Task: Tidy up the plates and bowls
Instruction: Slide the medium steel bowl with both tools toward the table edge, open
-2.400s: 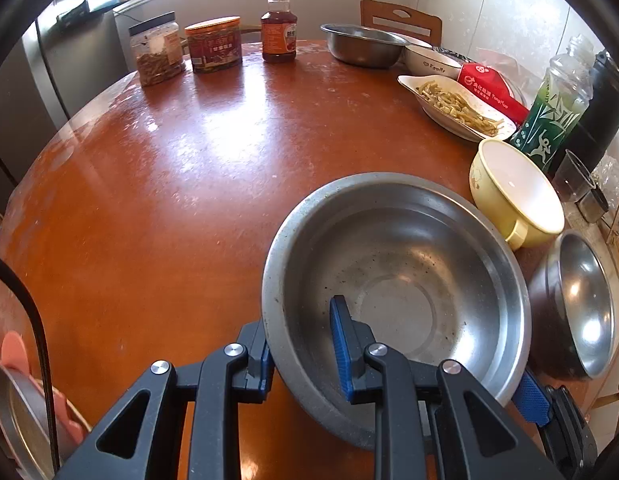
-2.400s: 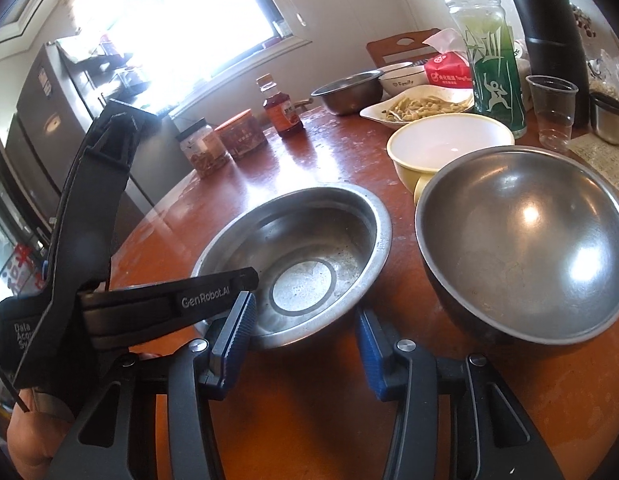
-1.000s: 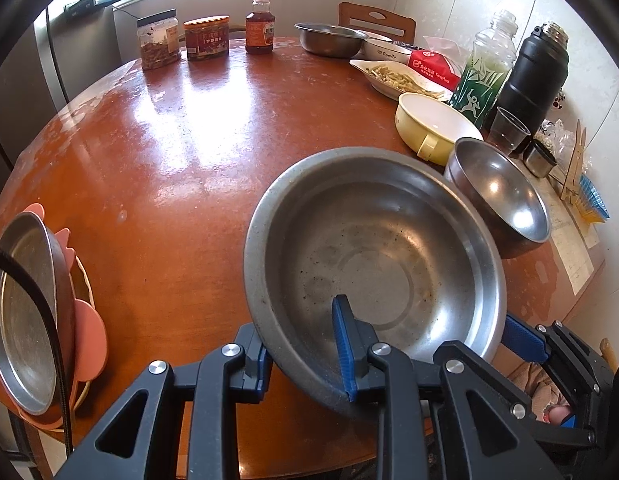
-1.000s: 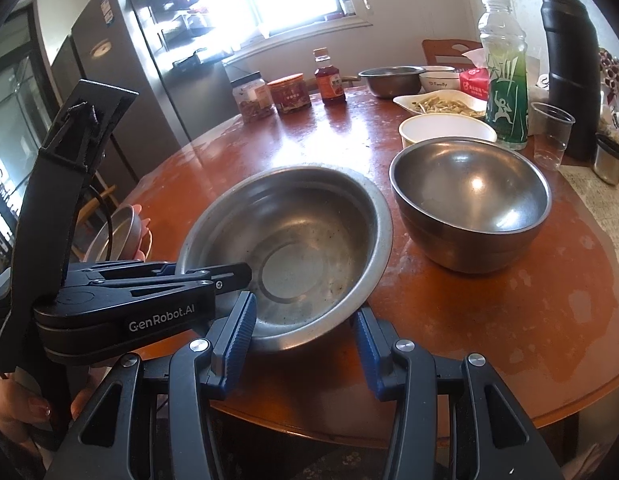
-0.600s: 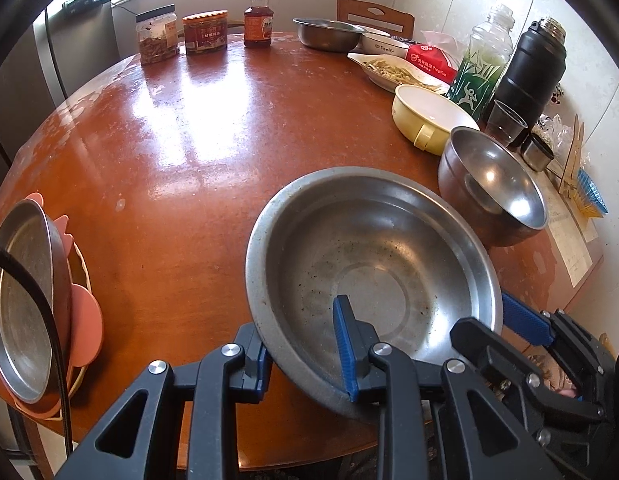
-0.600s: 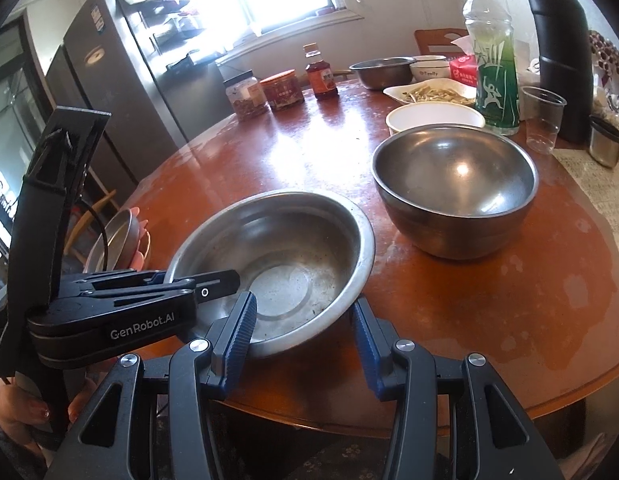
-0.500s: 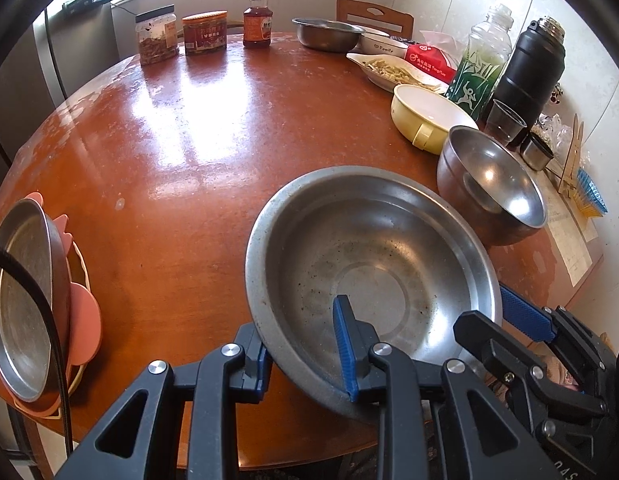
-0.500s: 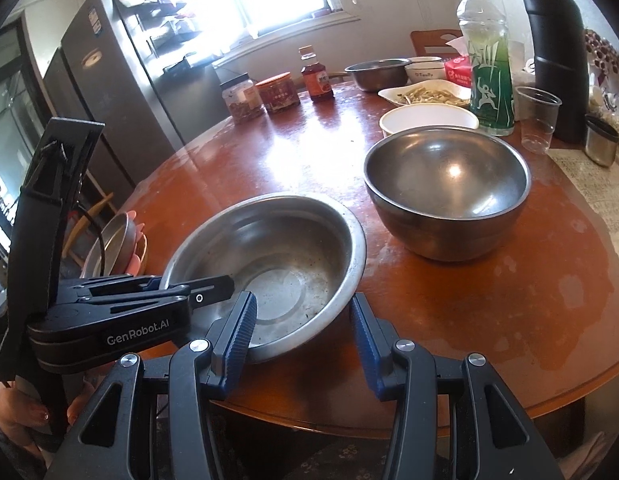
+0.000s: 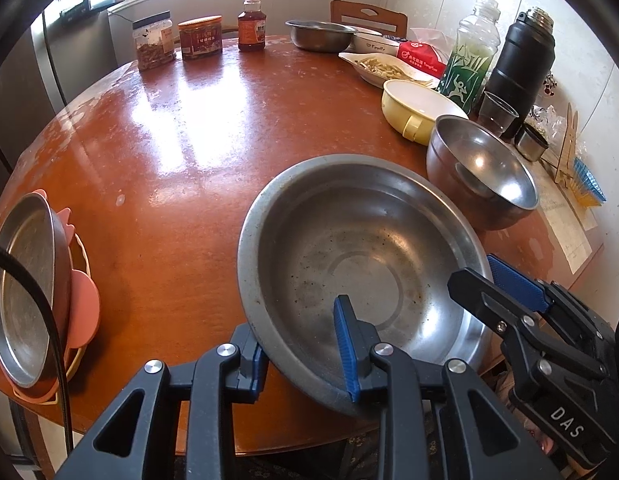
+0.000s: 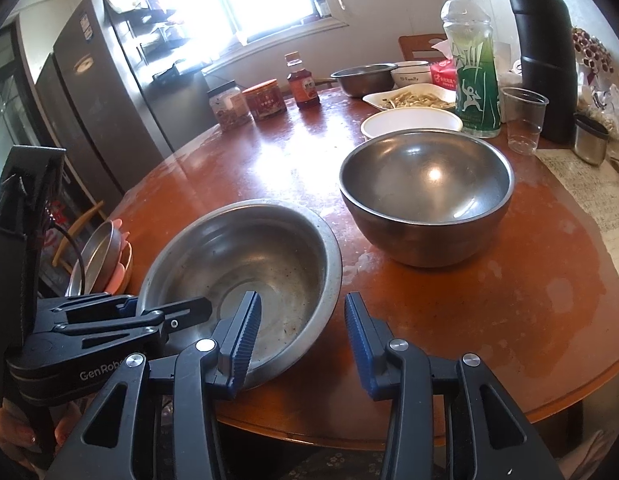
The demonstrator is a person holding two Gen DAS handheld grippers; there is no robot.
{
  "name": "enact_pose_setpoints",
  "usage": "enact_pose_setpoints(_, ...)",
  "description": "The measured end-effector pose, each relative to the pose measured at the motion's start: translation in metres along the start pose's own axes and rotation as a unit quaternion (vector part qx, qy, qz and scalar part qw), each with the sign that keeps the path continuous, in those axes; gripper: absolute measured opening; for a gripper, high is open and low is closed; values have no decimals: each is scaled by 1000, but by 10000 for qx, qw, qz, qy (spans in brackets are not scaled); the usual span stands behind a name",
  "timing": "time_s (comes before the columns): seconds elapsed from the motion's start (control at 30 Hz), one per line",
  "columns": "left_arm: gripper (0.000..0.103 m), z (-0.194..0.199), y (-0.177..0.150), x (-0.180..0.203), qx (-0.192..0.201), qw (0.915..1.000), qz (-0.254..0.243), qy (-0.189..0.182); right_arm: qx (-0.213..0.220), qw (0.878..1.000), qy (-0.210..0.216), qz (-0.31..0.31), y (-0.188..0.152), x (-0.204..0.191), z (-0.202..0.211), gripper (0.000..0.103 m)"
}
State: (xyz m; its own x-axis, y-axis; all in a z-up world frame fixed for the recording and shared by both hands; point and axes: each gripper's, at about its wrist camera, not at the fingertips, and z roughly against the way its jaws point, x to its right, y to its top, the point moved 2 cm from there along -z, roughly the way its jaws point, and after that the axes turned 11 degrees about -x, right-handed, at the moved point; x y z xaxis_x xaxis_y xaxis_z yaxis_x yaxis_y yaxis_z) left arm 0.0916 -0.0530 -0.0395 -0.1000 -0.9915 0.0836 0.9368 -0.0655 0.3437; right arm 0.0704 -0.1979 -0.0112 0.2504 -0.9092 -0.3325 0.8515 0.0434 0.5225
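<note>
While my left gripper (image 9: 299, 354) looks ahead, its two blue fingers pinch the near rim of the wide steel bowl (image 9: 361, 268), one finger inside and one outside. The bowl sits low in the left wrist view, at about 6 o'clock, tilted up toward me over the near edge of the round brown table (image 9: 181, 152). At 3 o'clock from it stands a deep steel bowl (image 9: 483, 170), just beside its rim. A yellow bowl (image 9: 419, 106) sits past that at 1 o'clock. Far off at 9 o'clock, a flat steel plate (image 9: 21, 288) leans upright in a pink rack (image 9: 83, 304) at the table's edge. My right gripper (image 9: 521, 300) pokes in at 4 o'clock.

From the right wrist view, my right gripper (image 10: 303, 330) is spread apart and grips nothing. Its left finger (image 10: 245, 336) is over the near rim of the wide steel bowl (image 10: 249, 260); I cannot tell if it touches. The deep steel bowl (image 10: 425, 192) stands on the table at 1 o'clock. My left gripper (image 10: 129, 320) clamps the wide bowl's rim at 9 o'clock.
</note>
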Motion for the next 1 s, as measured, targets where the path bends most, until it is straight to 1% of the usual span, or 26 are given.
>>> enact_pose_setpoints(0.33, 32, 1, -5, 0, -23, 10000, 47, 13, -49, 9999, 58, -68, 1, 2, -3, 45)
enact_pose_setpoints(0.53, 35, 8, -4, 1, 122, 9999, 46, 99, -49, 10000, 14, -49, 3, 2, -5, 45)
enact_pose_setpoints(0.7, 41, 10, -3, 1, 200, 9998, 19, 38, -78, 9999, -32, -54, 3, 1, -6, 45)
enact_pose_setpoints(0.87, 43, 11, -4, 2, 232, 9997, -21, 42, -71, 10000, -42, -36, 2, -2, -5, 45)
enact_pose_setpoints(0.93, 46, 13, -5, 2, 287, 9996, -44, 26, -58, 10000, -46, -50, 2, -2, -4, 45)
enact_pose_setpoints(1.0, 52, 17, -5, 1, 371, 9993, -28, 42, -30, 10000, -34, -56, 2, -2, -2, 46)
